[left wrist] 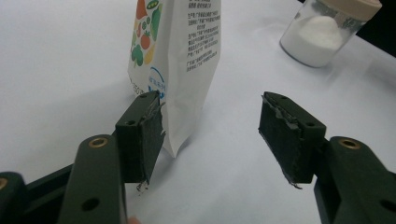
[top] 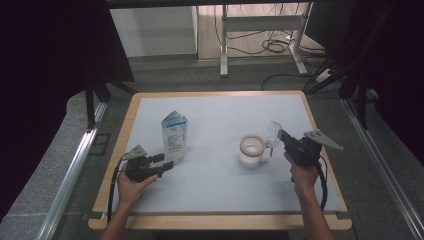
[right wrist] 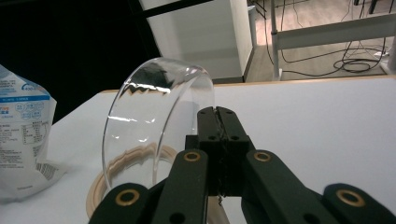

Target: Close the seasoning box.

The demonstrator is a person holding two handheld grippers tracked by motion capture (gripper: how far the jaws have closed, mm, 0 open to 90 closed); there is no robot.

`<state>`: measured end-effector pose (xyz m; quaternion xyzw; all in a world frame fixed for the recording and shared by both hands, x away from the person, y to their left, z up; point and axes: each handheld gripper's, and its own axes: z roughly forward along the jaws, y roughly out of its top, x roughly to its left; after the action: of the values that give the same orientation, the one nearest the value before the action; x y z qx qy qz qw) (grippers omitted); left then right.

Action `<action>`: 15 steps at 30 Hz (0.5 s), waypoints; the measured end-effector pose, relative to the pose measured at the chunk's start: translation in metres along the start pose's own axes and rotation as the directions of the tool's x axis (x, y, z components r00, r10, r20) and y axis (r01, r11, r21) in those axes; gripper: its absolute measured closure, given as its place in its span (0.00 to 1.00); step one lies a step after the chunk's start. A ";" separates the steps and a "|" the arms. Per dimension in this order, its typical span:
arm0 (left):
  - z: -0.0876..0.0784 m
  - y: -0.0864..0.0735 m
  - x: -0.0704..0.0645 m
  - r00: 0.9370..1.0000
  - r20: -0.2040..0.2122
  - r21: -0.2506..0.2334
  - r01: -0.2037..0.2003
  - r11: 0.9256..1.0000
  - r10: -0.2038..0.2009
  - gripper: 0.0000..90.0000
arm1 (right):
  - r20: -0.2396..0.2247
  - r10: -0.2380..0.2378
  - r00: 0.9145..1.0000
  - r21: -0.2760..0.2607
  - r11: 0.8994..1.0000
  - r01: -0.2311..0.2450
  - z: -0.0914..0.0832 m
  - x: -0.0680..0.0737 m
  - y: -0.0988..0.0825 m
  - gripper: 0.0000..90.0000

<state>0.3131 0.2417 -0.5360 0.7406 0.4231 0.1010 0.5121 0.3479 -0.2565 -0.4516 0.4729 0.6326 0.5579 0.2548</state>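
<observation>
A white and blue stand-up pouch [top: 174, 136] [left wrist: 177, 56] stands upright on the left half of the table. My left gripper [top: 167, 165] [left wrist: 210, 135] rests low in front of it, open, the pouch's lower corner just beyond its left pad and nothing between the pads. A clear jar of white powder [top: 251, 150] [left wrist: 322, 37] with a beige rim [right wrist: 100, 186] sits right of centre. My right gripper [top: 280, 136] [right wrist: 218, 114] is shut on the edge of a clear round lid [top: 272, 132] [right wrist: 149, 107], which is tilted on edge just above and to the right of the jar's mouth.
The white mat ends at a wooden table edge [top: 220, 220]. Beyond the far edge stand a desk frame [top: 260, 30] and cables on the floor [top: 275, 47]. Dark curtains hang on both sides.
</observation>
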 end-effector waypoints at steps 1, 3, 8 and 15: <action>0.000 0.000 0.000 1.000 0.000 0.001 -0.002 1.000 0.002 0.44 | 0.001 -0.001 1.000 -0.001 1.000 0.001 0.000 0.001 0.000 0.99; 0.001 0.000 -0.001 1.000 -0.001 0.004 -0.006 1.000 0.006 0.44 | -0.001 -0.004 1.000 -0.002 1.000 0.004 0.001 0.002 0.001 0.99; 0.002 -0.001 -0.002 1.000 0.002 0.007 -0.008 1.000 0.008 0.44 | -0.010 -0.014 1.000 0.002 1.000 0.014 0.005 0.007 0.001 0.99; 0.002 -0.002 -0.002 1.000 0.008 0.008 -0.003 1.000 0.003 0.44 | -0.052 -0.030 0.998 0.025 0.999 0.032 0.017 0.022 -0.002 0.99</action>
<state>0.3121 0.2390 -0.5376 0.7436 0.4202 0.0972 0.5109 0.3526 -0.2289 -0.4532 0.4518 0.6533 0.5577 0.2410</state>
